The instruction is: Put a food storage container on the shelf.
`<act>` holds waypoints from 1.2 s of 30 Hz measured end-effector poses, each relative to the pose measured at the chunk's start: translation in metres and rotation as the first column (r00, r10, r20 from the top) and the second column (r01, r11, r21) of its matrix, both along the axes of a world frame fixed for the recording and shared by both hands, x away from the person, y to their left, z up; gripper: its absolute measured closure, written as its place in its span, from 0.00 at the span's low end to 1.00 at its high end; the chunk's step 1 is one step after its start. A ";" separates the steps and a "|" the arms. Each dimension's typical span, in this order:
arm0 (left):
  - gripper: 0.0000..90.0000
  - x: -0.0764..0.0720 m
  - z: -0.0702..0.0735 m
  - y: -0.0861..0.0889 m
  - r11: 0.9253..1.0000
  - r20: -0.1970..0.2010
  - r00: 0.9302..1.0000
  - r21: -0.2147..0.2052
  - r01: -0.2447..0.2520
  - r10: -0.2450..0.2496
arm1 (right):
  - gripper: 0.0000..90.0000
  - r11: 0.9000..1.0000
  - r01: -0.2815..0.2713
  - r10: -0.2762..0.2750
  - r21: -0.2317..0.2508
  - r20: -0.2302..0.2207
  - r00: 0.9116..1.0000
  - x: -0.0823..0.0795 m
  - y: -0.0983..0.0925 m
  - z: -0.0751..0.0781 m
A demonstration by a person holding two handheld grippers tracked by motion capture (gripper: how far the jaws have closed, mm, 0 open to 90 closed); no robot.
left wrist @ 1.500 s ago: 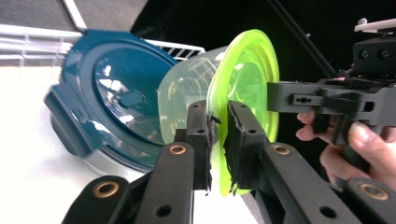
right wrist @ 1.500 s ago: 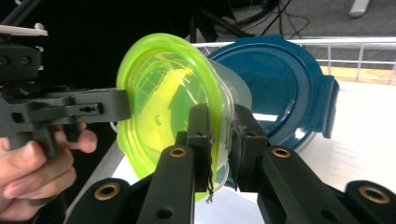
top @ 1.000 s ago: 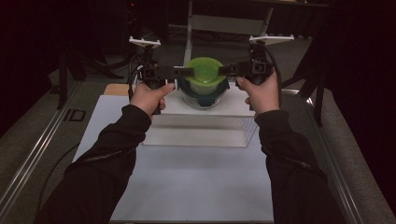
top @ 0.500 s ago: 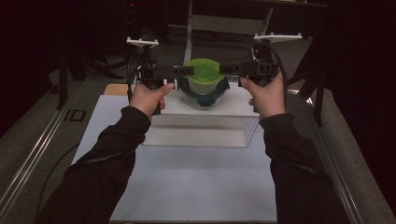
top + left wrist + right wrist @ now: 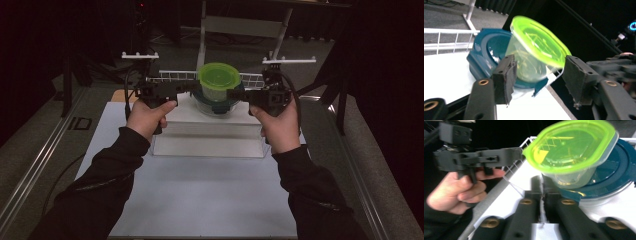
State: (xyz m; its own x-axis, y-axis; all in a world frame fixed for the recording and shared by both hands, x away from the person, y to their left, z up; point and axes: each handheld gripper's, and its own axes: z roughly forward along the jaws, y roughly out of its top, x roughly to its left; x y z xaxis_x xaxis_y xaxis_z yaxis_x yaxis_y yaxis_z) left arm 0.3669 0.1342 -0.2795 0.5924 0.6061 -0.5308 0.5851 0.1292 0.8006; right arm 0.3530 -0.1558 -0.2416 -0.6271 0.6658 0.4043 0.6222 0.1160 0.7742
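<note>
Step in hand: both claws brought in beside the green-lidded tub (image 5: 219,82), which stands tilted inside the blue bowl (image 5: 218,103) on the raised white counter (image 5: 210,129).
Left claw (image 5: 537,75): jaws part open, just been widening, tub between them, pads clear of it.
Right claw (image 5: 542,192): jaws pressed together, empty, just beside and below the tub.
Next move: judged a firm pinch on the tub before lifting.

Your high view is dim, black from nine through three o'clock; only the white tabletop (image 5: 200,200) catches light. Glare streaks the green lid (image 5: 540,41), and your gripper views blur at their edges.
</note>
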 end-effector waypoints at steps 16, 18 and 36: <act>0.45 -0.042 -0.031 0.008 0.997 0.089 0.995 0.072 0.034 -0.040 | 1.00 1.000 0.013 -0.013 0.015 -0.038 0.999 0.015 0.027 -0.033; 0.45 -0.047 -0.035 0.010 0.997 0.099 0.994 0.074 0.028 -0.035 | 1.00 0.999 0.031 -0.030 0.014 -0.040 0.999 0.018 0.028 -0.035; 0.43 -0.068 -0.057 0.006 0.993 0.127 0.990 0.109 0.047 -0.061 | 1.00 0.995 0.100 -0.101 -0.021 -0.044 0.994 0.042 0.031 -0.039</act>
State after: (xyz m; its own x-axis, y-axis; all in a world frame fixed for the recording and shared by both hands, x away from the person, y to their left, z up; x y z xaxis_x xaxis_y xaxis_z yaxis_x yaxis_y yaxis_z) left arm 0.2984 0.1404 -0.3364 0.6854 0.6201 -0.3818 0.4788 0.0113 0.8778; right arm 0.3948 -0.1247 -0.2808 -0.5379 0.7324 0.4174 0.6655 0.0650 0.7436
